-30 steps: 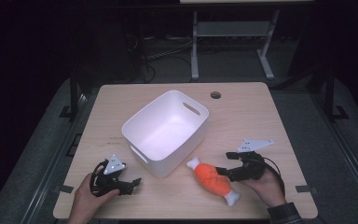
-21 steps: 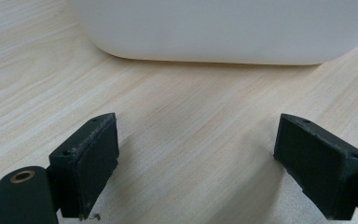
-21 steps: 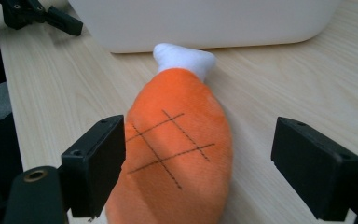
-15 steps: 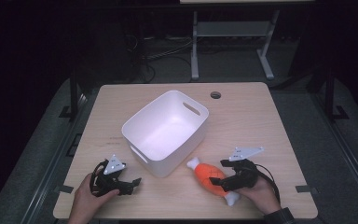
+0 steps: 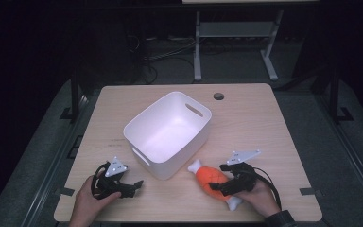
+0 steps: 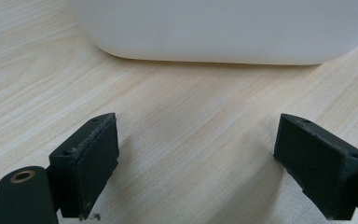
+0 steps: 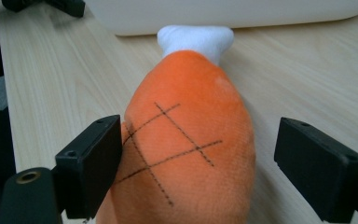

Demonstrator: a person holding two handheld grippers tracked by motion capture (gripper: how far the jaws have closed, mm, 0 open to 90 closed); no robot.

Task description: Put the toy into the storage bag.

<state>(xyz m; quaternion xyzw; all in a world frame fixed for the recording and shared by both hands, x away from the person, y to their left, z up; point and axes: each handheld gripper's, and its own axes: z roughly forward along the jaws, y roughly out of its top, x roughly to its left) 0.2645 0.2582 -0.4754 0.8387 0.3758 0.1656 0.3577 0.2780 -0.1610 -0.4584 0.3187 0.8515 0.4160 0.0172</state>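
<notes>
Right gripper view shows the right gripper (image 7: pixel 198 172) open, its jaws on both sides of the plush drumstick toy (image 7: pixel 191 140), which lies just beside the white bin (image 5: pixel 168 132). Probably the grasp step; closing comes next. The left gripper (image 6: pixel 209 163) rests open and empty near the bin.

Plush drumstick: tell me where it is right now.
In the high view the plush drumstick lies on the table near its front edge, right of centre, just right of the white bin, between the open right gripper jaws.

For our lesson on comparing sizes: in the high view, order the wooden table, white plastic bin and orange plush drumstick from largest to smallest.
1. Wooden table
2. White plastic bin
3. Orange plush drumstick
</notes>
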